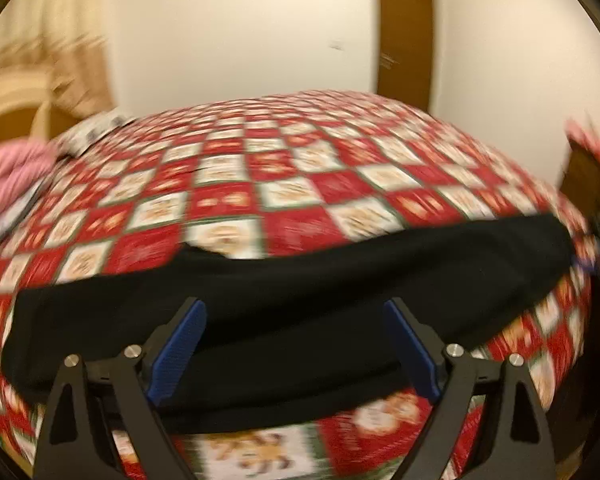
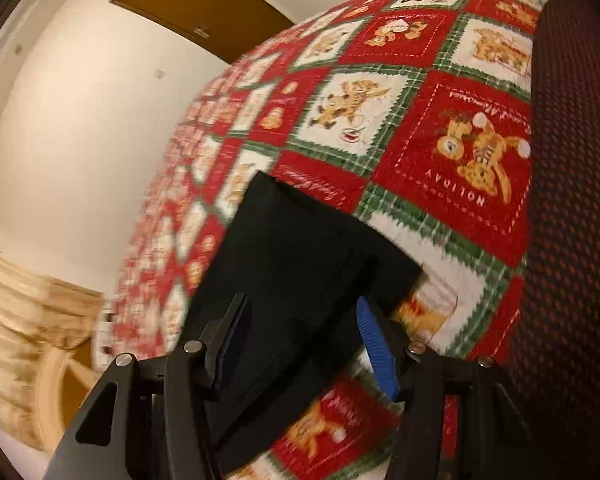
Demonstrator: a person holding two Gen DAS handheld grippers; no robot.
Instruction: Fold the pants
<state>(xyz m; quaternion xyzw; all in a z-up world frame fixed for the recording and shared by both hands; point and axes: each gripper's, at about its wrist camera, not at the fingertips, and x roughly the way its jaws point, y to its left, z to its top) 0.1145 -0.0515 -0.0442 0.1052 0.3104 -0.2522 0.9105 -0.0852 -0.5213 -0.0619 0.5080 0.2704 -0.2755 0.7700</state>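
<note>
Black pants [image 1: 300, 280] lie in a long flat band across the near part of a bed covered by a red, white and green Christmas quilt [image 1: 260, 168]. My left gripper [image 1: 294, 312] is open, its blue-padded fingers [image 1: 176, 356] spread wide just above the pants' near edge. In the right wrist view the pants [image 2: 300, 264] run away from the camera as a narrow folded strip. My right gripper [image 2: 300, 308] is open with its fingers on either side of the strip's near end, not closed on it.
A pink blanket [image 1: 8, 176] lies at the bed's left side. A brown door [image 1: 406, 40] stands in the far wall. A dark patterned surface [image 2: 572, 200] borders the quilt's [image 2: 420, 100] right edge. A wooden headboard [image 1: 16, 104] is at the far left.
</note>
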